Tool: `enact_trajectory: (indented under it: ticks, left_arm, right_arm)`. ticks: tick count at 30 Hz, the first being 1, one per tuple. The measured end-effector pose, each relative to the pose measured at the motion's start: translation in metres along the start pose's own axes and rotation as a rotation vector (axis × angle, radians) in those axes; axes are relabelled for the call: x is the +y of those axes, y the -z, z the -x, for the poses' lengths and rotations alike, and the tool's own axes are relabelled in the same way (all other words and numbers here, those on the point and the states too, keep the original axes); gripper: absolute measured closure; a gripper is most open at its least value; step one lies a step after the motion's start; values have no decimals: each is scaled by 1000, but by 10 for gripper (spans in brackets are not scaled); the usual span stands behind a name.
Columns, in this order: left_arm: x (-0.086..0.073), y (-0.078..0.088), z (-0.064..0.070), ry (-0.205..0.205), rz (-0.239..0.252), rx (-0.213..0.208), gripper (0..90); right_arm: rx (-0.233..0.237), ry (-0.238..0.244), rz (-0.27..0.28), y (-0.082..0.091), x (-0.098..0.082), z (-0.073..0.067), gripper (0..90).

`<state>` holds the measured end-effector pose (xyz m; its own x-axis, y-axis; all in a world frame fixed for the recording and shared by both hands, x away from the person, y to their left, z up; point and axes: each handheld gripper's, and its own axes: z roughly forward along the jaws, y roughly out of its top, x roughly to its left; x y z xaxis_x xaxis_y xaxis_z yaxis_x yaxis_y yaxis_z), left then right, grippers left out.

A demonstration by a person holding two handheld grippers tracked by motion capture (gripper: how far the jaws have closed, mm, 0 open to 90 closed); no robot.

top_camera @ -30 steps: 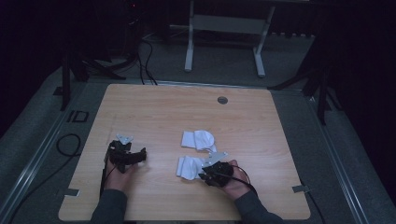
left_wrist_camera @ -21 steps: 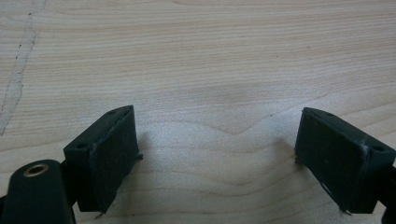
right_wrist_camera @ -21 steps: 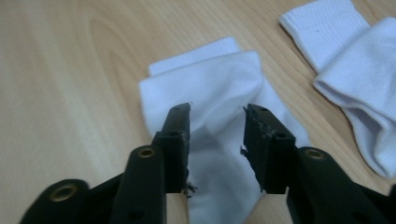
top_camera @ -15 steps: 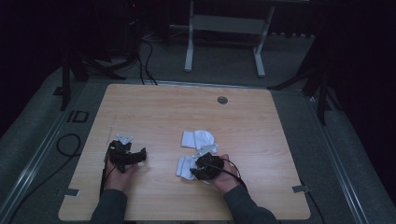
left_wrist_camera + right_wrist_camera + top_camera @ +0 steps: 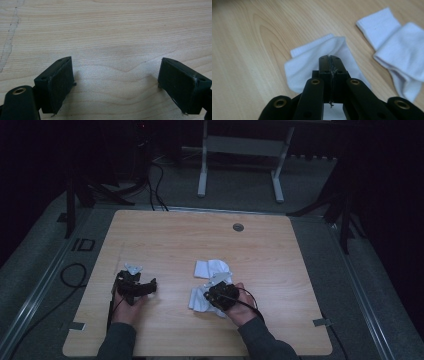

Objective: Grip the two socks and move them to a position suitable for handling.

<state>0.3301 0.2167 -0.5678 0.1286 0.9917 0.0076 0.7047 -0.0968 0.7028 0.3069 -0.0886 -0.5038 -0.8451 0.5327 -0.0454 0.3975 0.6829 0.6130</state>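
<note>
- The person's right hand (image 5: 239, 304) holds the right gripper (image 5: 218, 295) at the near edge of the desk (image 5: 165, 235), just right of the middle, as the high view shows.
- The right gripper (image 5: 329, 62) has just clenched: in the right gripper view its two black jaws meet flat against each other, with no gap between the pads.
- Whether any cloth is caught between those pads cannot be told; the tips stand over the near sock (image 5: 312, 67), which lies flat on the wood below them.
- In the high view the near sock (image 5: 199, 299) lies at the left of the right gripper, its white cloth partly under it.
- The far sock (image 5: 212, 269) lies crumpled just beyond, close to the near one, toward the middle of the desk; in the right gripper view the far sock (image 5: 397, 45) lies apart from the near one, up to the right.
- The left hand (image 5: 126, 302) holds the left gripper (image 5: 136, 286) near the left front of the desk, well apart from both socks.
- In the left gripper view the left gripper (image 5: 116, 82) is released: its jaws stand wide apart, with bare wood between them.
- A small round grey cap (image 5: 238, 227) sits in the desk near its far edge.
</note>
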Motion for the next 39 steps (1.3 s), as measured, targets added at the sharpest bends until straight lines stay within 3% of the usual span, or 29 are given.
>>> enact_trajectory:
  ticks: [7,15,26,35,38,39]
  left_arm:
    - [0,0,0,3,3,0,131]
    - [0,0,0,3,3,0,131]
    - [0,0,0,3,4,-1,131]
    - [0,0,0,3,4,-1,131]
    - [0,0,0,4,4,-1,131]
    - [0,0,0,4,4,-1,131]
  right_arm:
    - [-12,15,17,17,5,-1,887]
    - [-61,25,38,51,4,8,888]
    - [-147,-59,32,95,-35,56,885]
    - [-153,-149,-27,94,-72,92,876]
    - [-204,-150,-73,90,-82,96,746]
    - [-204,-150,-73,90,-82,96,746]
